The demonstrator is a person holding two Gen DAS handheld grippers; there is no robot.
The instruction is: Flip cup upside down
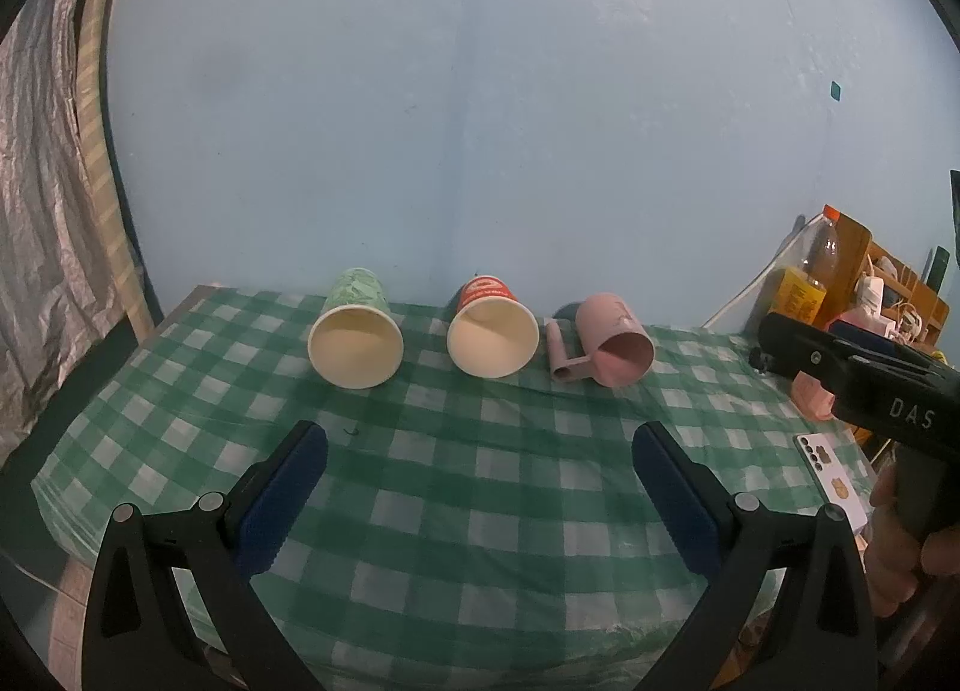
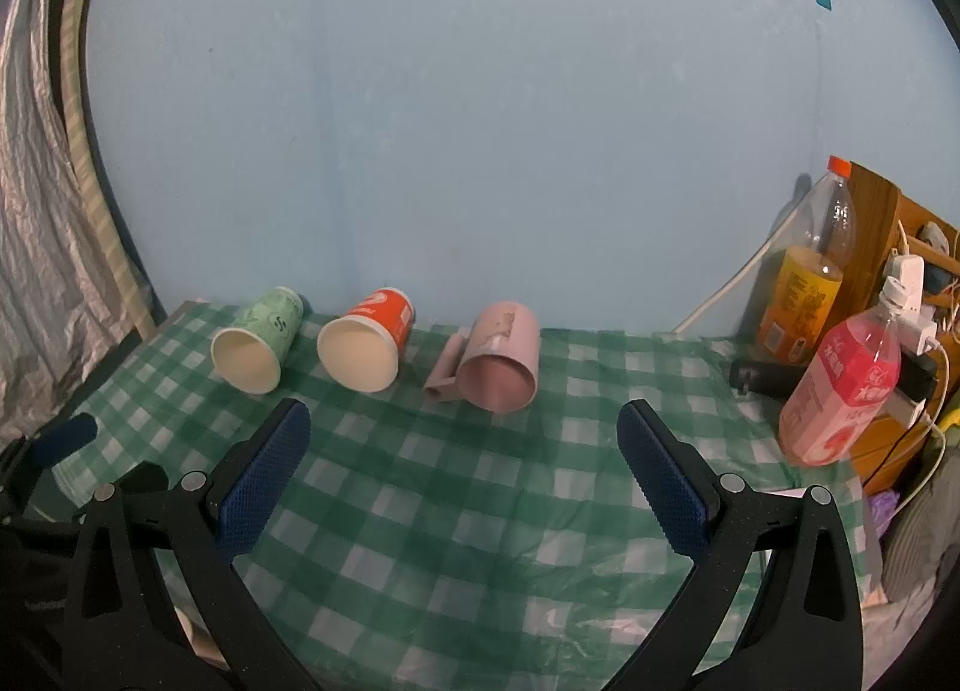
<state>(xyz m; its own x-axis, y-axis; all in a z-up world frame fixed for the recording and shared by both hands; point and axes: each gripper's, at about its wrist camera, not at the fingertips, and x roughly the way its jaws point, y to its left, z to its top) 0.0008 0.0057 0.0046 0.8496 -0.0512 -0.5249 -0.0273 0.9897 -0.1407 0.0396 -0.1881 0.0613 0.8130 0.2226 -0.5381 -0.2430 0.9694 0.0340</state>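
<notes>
Three cups are laid on their sides along the bench (image 2: pixel 480 511): green cup (image 2: pixel 255 343) and red cup (image 2: pixel 366 340) left of pink mug (image 2: pixel 498 364). Pink bottle (image 2: pixel 840 391) is stood well right of it. Left gripper (image 1: pixel 480 463) and right gripper (image 2: pixel 465 445) fingers are spread wide, nothing held.

My left claw (image 1: pixel 480 487) and right claw (image 2: pixel 465 466) are black frames with round silver rivets and dimpled blue pads (image 1: pixel 282 502); "DAS" marks one.

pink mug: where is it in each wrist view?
Left wrist: pink mug lies on its side right of centre, handle to its left.
Right wrist: pink mug near centre, mouth toward camera.
Shared landmark: red paper cup just left of it.
</notes>
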